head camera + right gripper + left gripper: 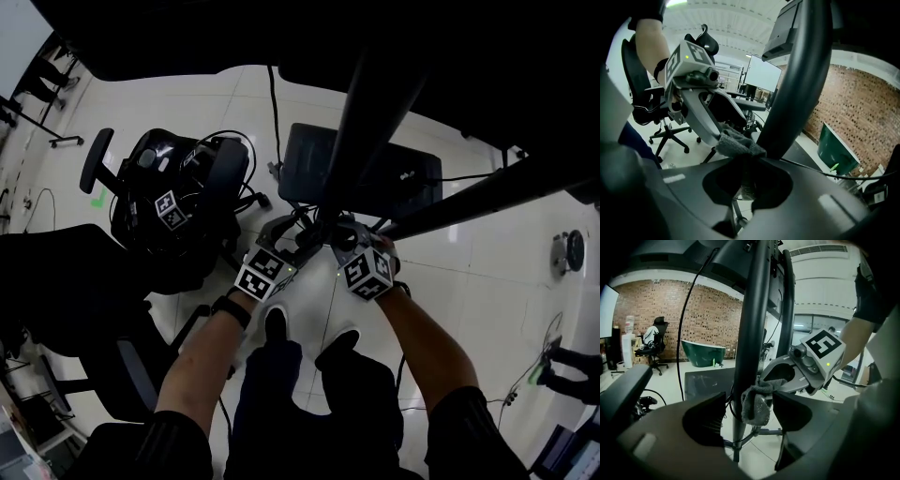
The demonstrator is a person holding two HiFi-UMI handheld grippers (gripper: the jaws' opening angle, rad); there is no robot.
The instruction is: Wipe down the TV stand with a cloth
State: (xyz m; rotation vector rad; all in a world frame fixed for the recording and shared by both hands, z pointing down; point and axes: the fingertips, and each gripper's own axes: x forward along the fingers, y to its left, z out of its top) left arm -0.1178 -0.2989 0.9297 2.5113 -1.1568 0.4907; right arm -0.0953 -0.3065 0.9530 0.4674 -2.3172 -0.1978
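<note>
At the lower stretch of the TV stand's front pole (751,333), you're on the wiping step. The right gripper (747,174) has its jaws clamped on the grey cloth (738,143). The cloth sits against the side of the pole, low down, above the base plate (305,164). The left gripper (749,423) has its jaws spread and pinches nothing. The pole and the hanging cloth line up between those jaws, but I can't tell if they touch. My read is that you're wiping the upright and the base isn't done yet. For the next move, drag the cloth along the pole with steady side pressure. Watch that the loose tail doesn't snag the cable (678,366) beside the pole. The two gripper heads are just beside each other, so brace with the left or back it off to avoid a knock. Count:
- one cloth
- two grippers
- two dark uprights in the left gripper view, with the second pole (787,310) behind the first
- one base plate
- one cable by the pole
- one office chair (150,244) loaded with gear, to your left
</note>
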